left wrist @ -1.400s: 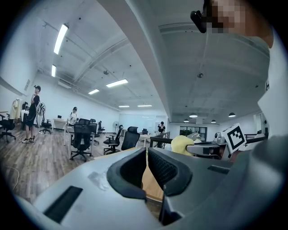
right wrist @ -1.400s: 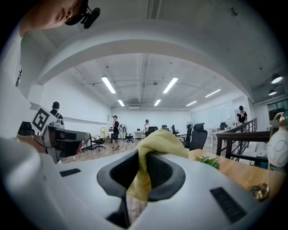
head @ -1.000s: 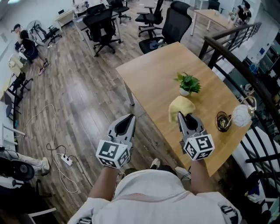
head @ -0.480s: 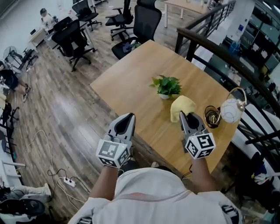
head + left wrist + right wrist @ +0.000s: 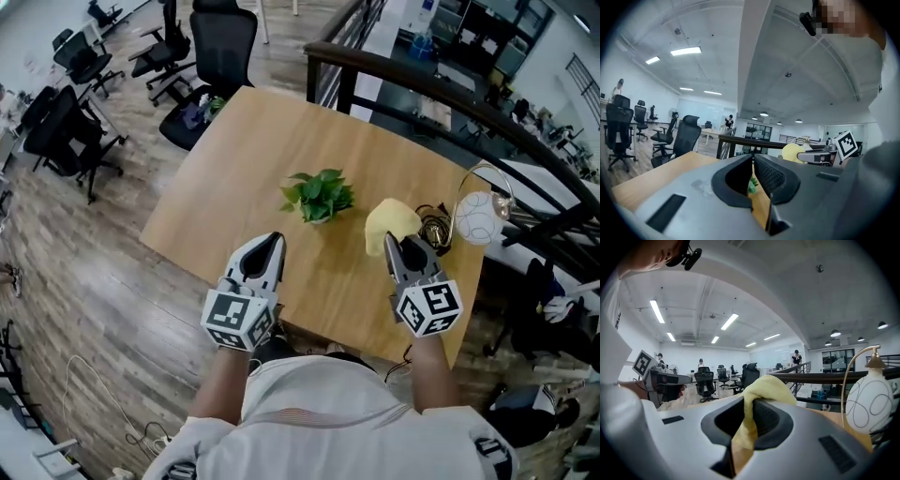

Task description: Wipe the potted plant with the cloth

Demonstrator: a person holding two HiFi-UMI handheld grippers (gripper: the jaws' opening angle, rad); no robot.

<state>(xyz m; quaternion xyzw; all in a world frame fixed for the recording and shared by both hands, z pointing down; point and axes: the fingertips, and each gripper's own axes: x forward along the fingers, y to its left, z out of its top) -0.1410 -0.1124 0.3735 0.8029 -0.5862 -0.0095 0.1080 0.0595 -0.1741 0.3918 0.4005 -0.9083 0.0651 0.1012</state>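
Note:
A small green potted plant (image 5: 318, 195) stands upright in a white pot near the middle of the wooden table (image 5: 225, 150). My right gripper (image 5: 401, 247) is shut on a yellow cloth (image 5: 389, 224), which bunches out past its tips to the right of the plant. In the right gripper view the yellow cloth (image 5: 765, 390) is pinched between the jaws. My left gripper (image 5: 265, 249) is shut and empty, just in front of the plant. A sliver of green plant (image 5: 752, 184) shows past its closed jaws in the left gripper view.
A white globe lamp (image 5: 478, 217) with a brass hoop and a dark brass object (image 5: 434, 231) stand at the table's right side. A dark railing (image 5: 441, 94) runs behind the table. Office chairs (image 5: 211, 52) stand at the far left, over wooden floor.
The view has swung so the table now lies straight ahead. Both grippers have come over its near edge and closer to the plant. The cloth stays in the right gripper.

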